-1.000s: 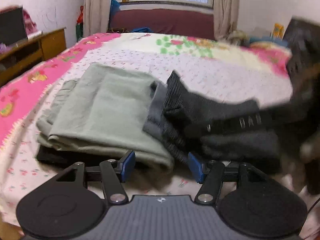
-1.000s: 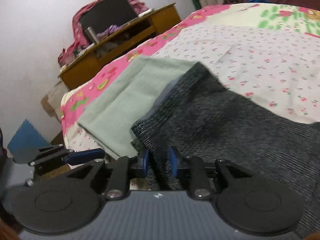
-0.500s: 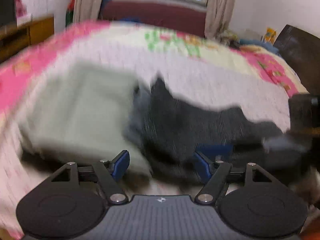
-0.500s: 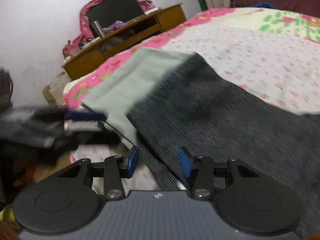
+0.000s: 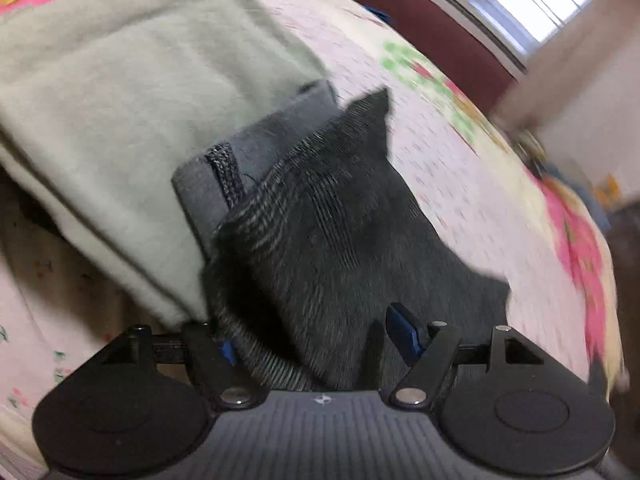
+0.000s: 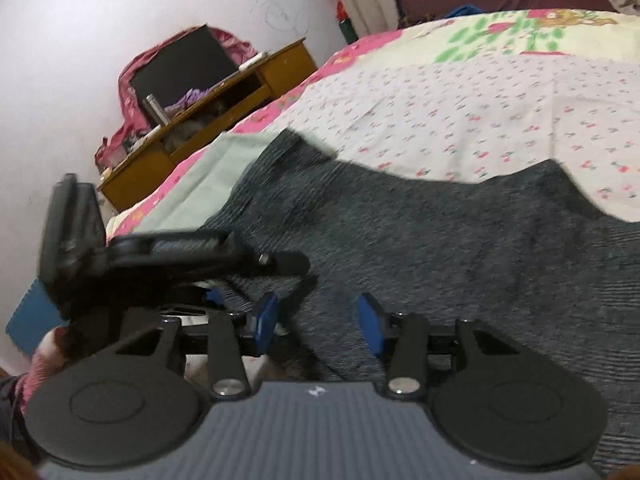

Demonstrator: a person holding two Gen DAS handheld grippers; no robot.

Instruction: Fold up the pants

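Observation:
Dark grey ribbed pants (image 5: 352, 240) lie folded on the floral bed, partly over a folded pale green garment (image 5: 120, 92). A grey-blue folded piece (image 5: 224, 184) sits between them. My left gripper (image 5: 316, 340) is open, its jaws wide apart around the near edge of the dark pants; the left pad is mostly hidden by cloth. My right gripper (image 6: 318, 324) is open and empty just above the dark pants (image 6: 440, 248). The left gripper also shows in the right wrist view (image 6: 160, 252), low at the pants' left edge.
The bed (image 6: 480, 92) has a pink-edged floral sheet. A wooden desk with clutter (image 6: 208, 112) stands against the white wall beyond the bed's left side. A window and a maroon sofa (image 5: 440, 36) are at the far end.
My right gripper let go of the pants and opened. My left gripper moved forward and down, tilting, so its open jaws now straddle the pants' near edge.

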